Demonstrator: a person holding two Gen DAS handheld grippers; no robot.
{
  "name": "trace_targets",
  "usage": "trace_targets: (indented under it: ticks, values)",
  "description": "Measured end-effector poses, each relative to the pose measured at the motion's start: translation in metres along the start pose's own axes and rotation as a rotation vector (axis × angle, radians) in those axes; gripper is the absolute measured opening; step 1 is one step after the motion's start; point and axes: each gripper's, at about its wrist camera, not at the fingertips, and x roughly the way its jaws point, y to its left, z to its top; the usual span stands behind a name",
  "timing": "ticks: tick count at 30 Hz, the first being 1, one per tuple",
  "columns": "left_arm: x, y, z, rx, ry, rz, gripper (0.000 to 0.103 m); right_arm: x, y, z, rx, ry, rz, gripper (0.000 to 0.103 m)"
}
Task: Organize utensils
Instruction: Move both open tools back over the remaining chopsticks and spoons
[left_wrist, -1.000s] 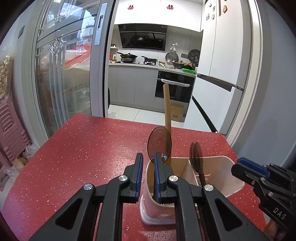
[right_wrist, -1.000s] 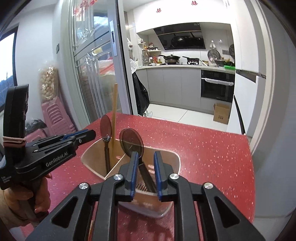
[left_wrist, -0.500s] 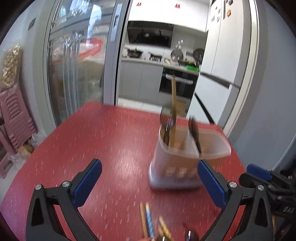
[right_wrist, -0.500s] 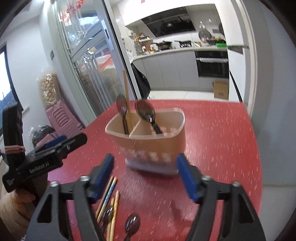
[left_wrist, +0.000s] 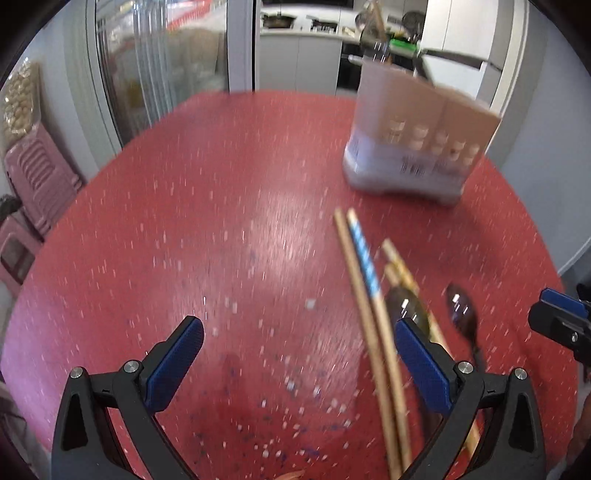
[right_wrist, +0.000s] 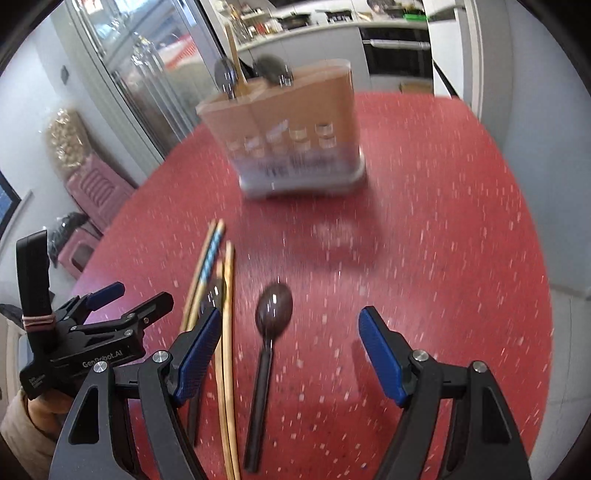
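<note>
A beige utensil holder (left_wrist: 417, 144) (right_wrist: 291, 129) stands at the far side of the red table and holds two dark spoons (right_wrist: 271, 70) and a wooden stick. Several chopsticks (left_wrist: 369, 295) (right_wrist: 218, 295) and two dark spoons (left_wrist: 461, 314) (right_wrist: 271, 332) lie loose on the table in front of it. My left gripper (left_wrist: 299, 354) is open and empty above bare table, left of the chopsticks. My right gripper (right_wrist: 288, 347) is open and empty, with the loose spoon lying between its fingers.
The red speckled table (left_wrist: 221, 221) ends at the right near a grey wall. Glass sliding doors (left_wrist: 155, 66) and pink stools (left_wrist: 33, 177) stand to the left. A kitchen lies behind.
Both grippers opened, let go of the spoons in the holder, and pulled back and down toward the loose utensils at the near side of the table.
</note>
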Motion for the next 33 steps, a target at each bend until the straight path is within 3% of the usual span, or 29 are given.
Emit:
trace_targets:
  ticks: [19,33]
  values:
    - [0.018,0.01,-0.007,-0.024,0.048,0.013,0.103,0.028,0.012,-0.025,-0.018,0.123,-0.146,0.079]
    - [0.021,0.004,0.004,0.004,0.043,0.028,0.103,0.036,0.034,-0.027,-0.152,0.159,-0.244,0.076]
